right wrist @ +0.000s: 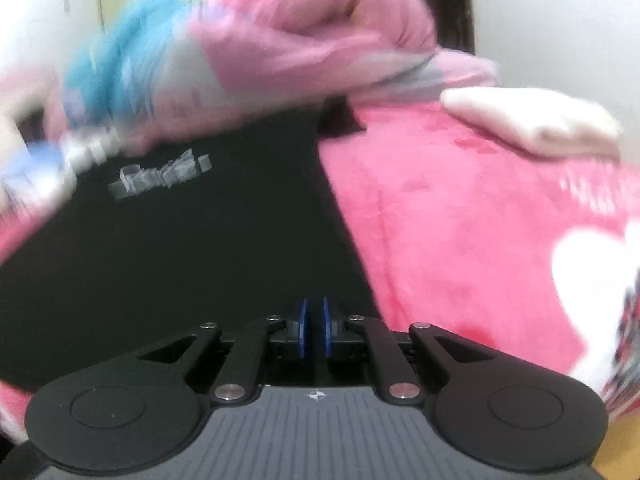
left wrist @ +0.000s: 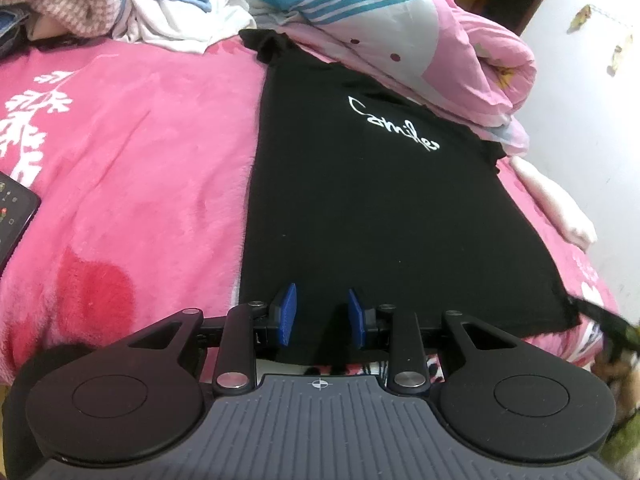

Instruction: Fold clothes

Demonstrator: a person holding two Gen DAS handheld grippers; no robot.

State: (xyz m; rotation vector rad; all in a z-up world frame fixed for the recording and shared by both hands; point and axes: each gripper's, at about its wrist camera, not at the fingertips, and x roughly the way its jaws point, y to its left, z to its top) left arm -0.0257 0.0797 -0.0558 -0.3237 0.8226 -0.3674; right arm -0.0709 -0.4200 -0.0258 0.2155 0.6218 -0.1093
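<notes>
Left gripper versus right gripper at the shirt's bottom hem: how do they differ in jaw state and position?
The left gripper has its blue pads apart, the black T-shirt hem between them; the right gripper has its pads almost together. The left gripper sits over the hem near the shirt's left edge; the right gripper sits near its right edge, beside the pink blanket. The left wrist view is sharp; the right is motion-blurred. Both point forward and down along the shirt.

Black T-shirt (left wrist: pixel 360 220): thin matt knit cloth, smooth, with white printed lettering.
Pink blanket (left wrist: pixel 140 160): plush fleece, a fuzzy nap is seen.
Quilt (left wrist: pixel 460 60): soft puffy printed cloth.
Left gripper (left wrist: pixel 322 314): matt black plastic arms, blue ribbed plastic pads, shiny metal pivots.
Right gripper (right wrist: pixel 315 330): the same matt plastic, grey ribbed body.
Phone (left wrist: pixel 14 216): glossy screen.
</notes>
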